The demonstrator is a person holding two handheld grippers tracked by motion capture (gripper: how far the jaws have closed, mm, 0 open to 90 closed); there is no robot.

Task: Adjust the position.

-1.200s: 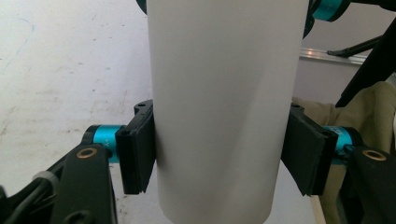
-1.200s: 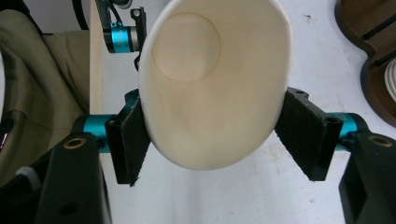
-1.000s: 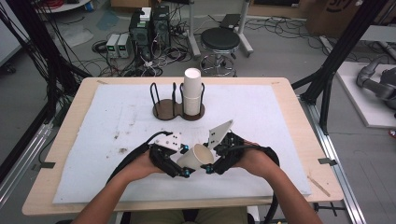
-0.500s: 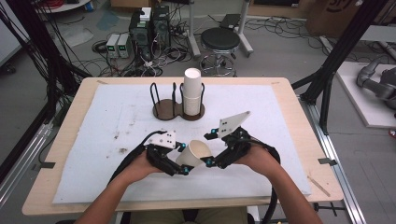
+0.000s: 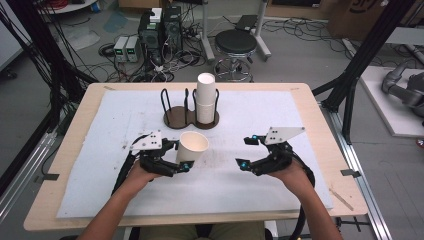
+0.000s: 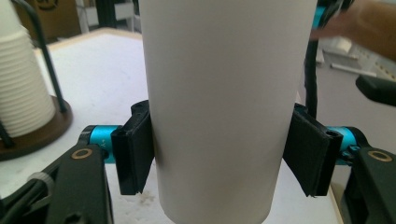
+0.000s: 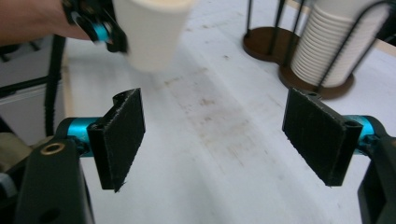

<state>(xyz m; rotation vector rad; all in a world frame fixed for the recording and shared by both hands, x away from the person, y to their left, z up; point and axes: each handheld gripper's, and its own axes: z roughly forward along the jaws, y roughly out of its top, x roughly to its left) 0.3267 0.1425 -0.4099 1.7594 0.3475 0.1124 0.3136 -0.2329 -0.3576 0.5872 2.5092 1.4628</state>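
A white paper cup [image 5: 192, 147] is held off the white mat, mouth up and tilted away from me, by my left gripper [image 5: 180, 156]. In the left gripper view the cup [image 6: 219, 107] sits between the black pads [image 6: 135, 158], which press both its sides, though the jaws have just been easing apart. My right gripper [image 5: 244, 151] hovers to the cup's right, apart from it. Its jaws opened within the last second and now stand wide with nothing between them [image 7: 212, 135]. The right gripper view has the cup [image 7: 152, 32] and the left gripper [image 7: 95, 23] at upper left.
A dark two-ring wire cup holder [image 5: 175, 119] stands at the mat's far middle, with a stack of white cups [image 5: 205, 97] in its right ring; its left ring is vacant. The white mat [image 5: 100, 150] covers the wooden table. A stool [image 5: 235, 42] stands beyond.
The right gripper has let go of the cup, opened and moved off to the right. The left gripper has kept the cup and carried it slightly left, mouth turning upward.
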